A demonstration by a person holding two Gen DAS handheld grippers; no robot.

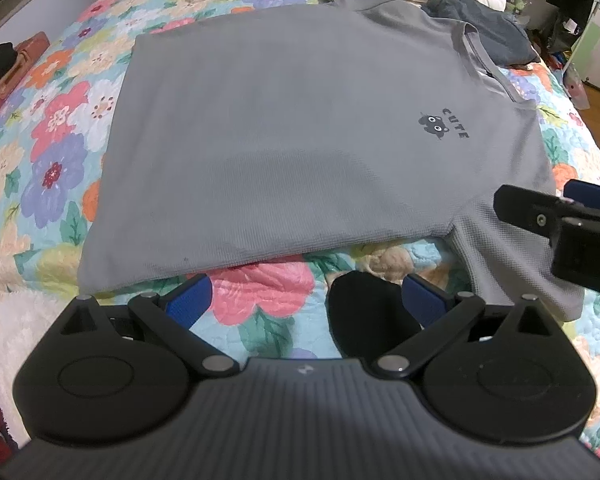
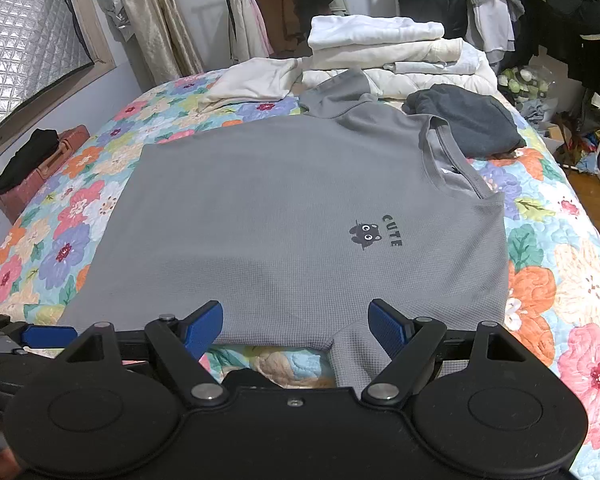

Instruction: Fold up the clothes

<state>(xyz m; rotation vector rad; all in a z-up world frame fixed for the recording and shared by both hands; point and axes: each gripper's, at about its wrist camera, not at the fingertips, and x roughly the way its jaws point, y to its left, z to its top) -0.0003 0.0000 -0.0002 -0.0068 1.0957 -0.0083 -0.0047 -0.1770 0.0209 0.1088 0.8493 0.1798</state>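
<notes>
A: Shirt [image 1: 292, 152]?
B: Grey, waffle-knit, spread flat and face up on floral quilt [image 1: 60, 152]. Hem toward 9 o'clock, collar [image 2: 452, 160] toward 2 o'clock in right wrist view. Small cat print [image 2: 374, 234] with "CUTE" lettering right of centre. Far sleeve [image 2: 336, 96] up at 12 o'clock, near sleeve [image 2: 360, 356] down at 6 o'clock.

A: Left gripper [image 1: 304, 298]?
B: Jaws spread wide, nothing between them. Poised just short of near shirt edge, above quilt. Left pad [image 1: 188, 300] close to that edge at 7 o'clock; contact with cloth impossible to confirm. Black item [image 1: 364, 312] lying between the fingers at 6 o'clock, identity unclear.

A: Right gripper [image 2: 296, 322]?
B: Also wide apart, gripping nothing. Blue pads [image 2: 384, 324] over near edge of shirt, straddling the point where near sleeve meets body. Touching or hovering: cannot tell. Seen again in left wrist view at 3 o'clock, over near sleeve.

A: Surroundings?
B: Stack of folded white laundry [image 2: 384, 48] at 12 o'clock, behind far sleeve. Dark grey garment [image 2: 468, 120] bunched at 1 o'clock, just beside collar. Brown case [image 2: 40, 168] with black cloth on top at 9 o'clock, off bed edge. Hanging clothes [image 2: 268, 12] along back wall, curtain [image 2: 148, 12] at 11 o'clock.
</notes>
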